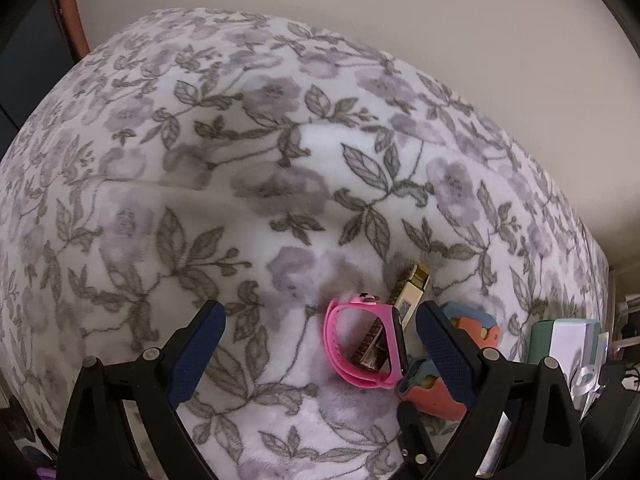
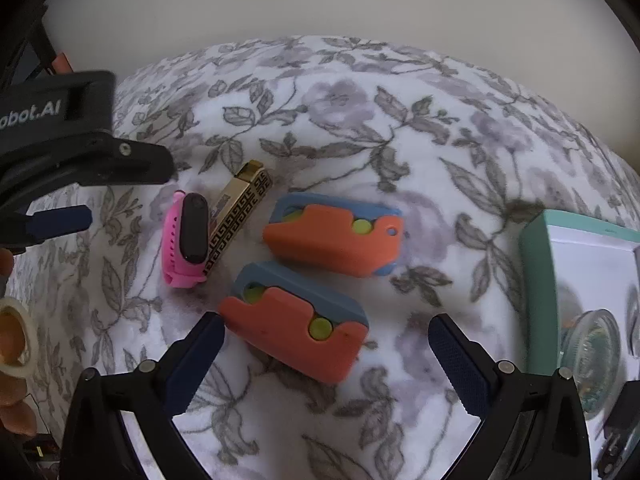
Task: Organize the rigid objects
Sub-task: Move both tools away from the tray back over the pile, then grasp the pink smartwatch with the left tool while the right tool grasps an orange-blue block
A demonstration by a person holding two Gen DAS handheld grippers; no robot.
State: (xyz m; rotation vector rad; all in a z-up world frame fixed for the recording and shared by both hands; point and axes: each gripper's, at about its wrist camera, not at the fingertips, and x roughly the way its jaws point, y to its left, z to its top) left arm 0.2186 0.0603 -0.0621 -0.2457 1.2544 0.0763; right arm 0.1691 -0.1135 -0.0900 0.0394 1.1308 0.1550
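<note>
A soft surface covered by a white blanket [image 2: 360, 120] printed with grey leaves and mauve flowers carries everything. On it are laid a pink watch [image 2: 186, 236], a gold patterned bar [image 2: 236, 220] touching the watch, and two orange-and-blue plastic pieces, one farther [image 2: 332, 236] and one nearer [image 2: 296, 324]. A teal-edged box [image 2: 540, 288] is set at the right edge.

A home bedroom: floral fleece blanket [image 1: 240, 152] against a plain wall [image 1: 400, 8].
</note>
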